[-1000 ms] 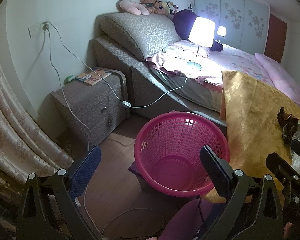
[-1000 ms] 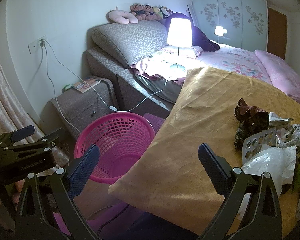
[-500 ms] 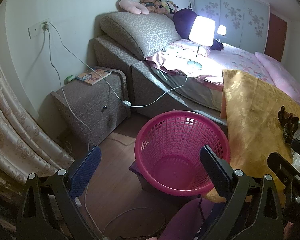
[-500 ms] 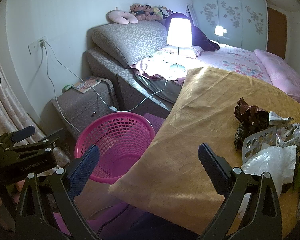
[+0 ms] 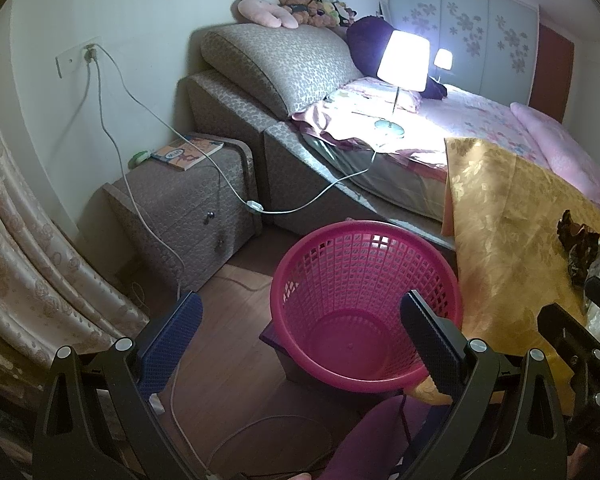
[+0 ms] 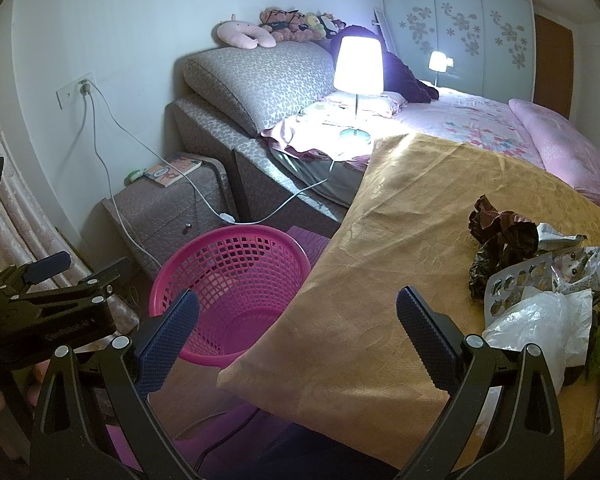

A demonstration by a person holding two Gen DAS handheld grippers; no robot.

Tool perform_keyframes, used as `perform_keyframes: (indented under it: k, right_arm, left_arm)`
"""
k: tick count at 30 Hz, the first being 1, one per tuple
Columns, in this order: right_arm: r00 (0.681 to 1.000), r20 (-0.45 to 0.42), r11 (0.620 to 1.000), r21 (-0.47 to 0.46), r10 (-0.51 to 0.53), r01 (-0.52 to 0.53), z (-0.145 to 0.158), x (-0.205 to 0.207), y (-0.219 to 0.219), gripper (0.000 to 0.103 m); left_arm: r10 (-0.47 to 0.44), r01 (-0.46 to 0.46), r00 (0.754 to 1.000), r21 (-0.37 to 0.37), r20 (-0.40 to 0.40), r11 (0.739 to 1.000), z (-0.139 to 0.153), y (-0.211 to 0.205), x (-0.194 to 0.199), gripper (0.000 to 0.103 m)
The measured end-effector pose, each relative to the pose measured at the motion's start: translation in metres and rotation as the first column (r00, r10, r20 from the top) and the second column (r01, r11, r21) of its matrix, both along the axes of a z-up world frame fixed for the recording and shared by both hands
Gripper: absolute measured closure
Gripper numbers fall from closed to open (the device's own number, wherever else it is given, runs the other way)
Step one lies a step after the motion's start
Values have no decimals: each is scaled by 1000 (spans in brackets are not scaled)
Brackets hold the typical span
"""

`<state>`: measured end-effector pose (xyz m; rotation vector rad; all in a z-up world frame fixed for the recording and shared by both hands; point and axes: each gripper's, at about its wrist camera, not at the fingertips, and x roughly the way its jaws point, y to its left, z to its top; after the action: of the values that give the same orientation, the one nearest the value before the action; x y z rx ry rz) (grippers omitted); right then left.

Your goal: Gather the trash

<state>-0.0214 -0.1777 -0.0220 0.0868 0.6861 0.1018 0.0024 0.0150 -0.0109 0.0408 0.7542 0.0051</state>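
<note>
Bedside floor holds pink basket [image 5: 364,304]; left gripper [image 5: 300,332] and right gripper [image 6: 296,324] gape empty; trash [image 6: 532,280] seemingly wrappers.

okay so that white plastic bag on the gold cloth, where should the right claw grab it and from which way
Probably take the white plastic bag by its puffed-up upper fold, which stands clear of the gold cloth. Bring the open right claw in from the bare cloth on the bag's left; the blister tray and other wrappers crowd its far side.
</note>
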Motion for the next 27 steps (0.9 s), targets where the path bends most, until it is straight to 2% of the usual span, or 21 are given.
perform_keyframes:
  k: [16,22,27]
  right_arm:
    - [999,39,1000,23,-19,18,8,-12,-3,7]
    - [994,89,997,50,-67,63,26,-29,-22,7]
    - [980,116,987,40,-161,158,33,-56,-58,7]
  left_arm:
    - [-31,31,1000,3,-3,999,2,0,-1,8]
    - [-78,78,997,-17,-8,997,4,-11,-2,8]
    - [-151,151,989,-17,9,988,7,-29,-8,8]
